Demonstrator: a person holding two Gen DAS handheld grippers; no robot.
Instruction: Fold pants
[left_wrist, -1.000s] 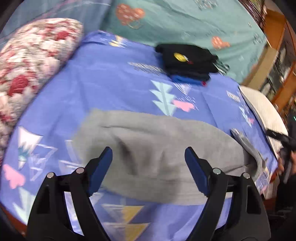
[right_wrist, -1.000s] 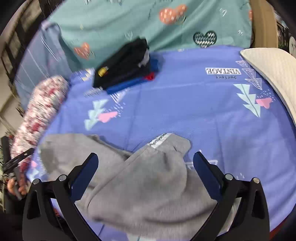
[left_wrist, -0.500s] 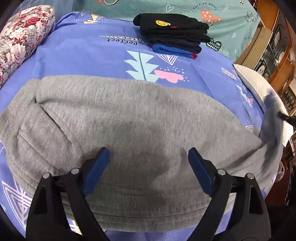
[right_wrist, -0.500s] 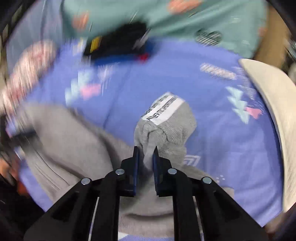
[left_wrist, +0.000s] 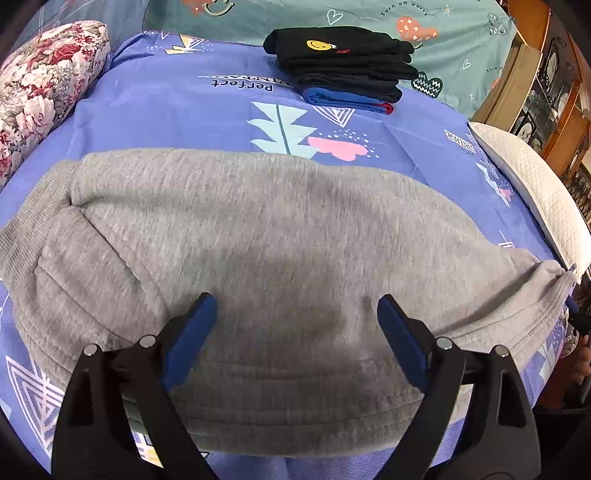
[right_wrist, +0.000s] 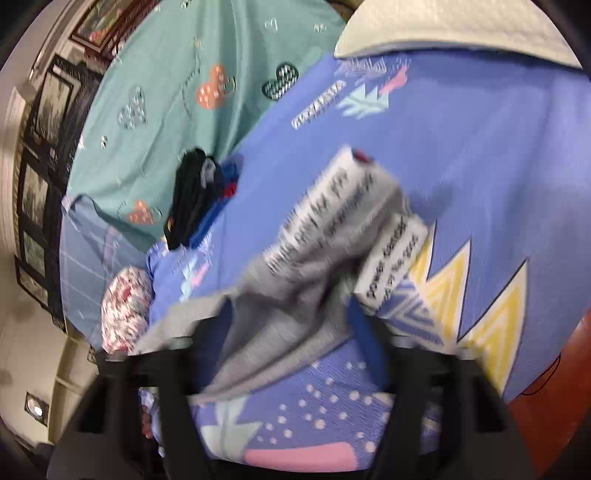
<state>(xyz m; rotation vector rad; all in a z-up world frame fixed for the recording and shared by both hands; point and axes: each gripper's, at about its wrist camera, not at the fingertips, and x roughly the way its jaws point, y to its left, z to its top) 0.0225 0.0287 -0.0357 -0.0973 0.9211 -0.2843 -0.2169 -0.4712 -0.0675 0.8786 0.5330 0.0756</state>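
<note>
Right gripper (right_wrist: 291, 332) opening now, cuffs (right_wrist: 332, 229) freed after that pinch and dragged out flat near the bed's (left_wrist: 155, 110) right edge; left gripper (left_wrist: 295, 332) wide, empty over the pants (left_wrist: 258, 229) mid-bed — legs straightened, folding next.

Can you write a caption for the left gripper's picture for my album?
Open left gripper hovers over grey pants spread on a blue bedsheet.

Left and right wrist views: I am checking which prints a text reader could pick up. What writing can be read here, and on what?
"Perfect", upside down: blue bedsheet.
"Turn off worry": teal sheet.
Boxed word near the white pillow: too distorted to read.
"POWER", roughly: white cuff band of the grey pants; the rest is blurred.
Yellow smiley, no words: black folded clothes.
</note>
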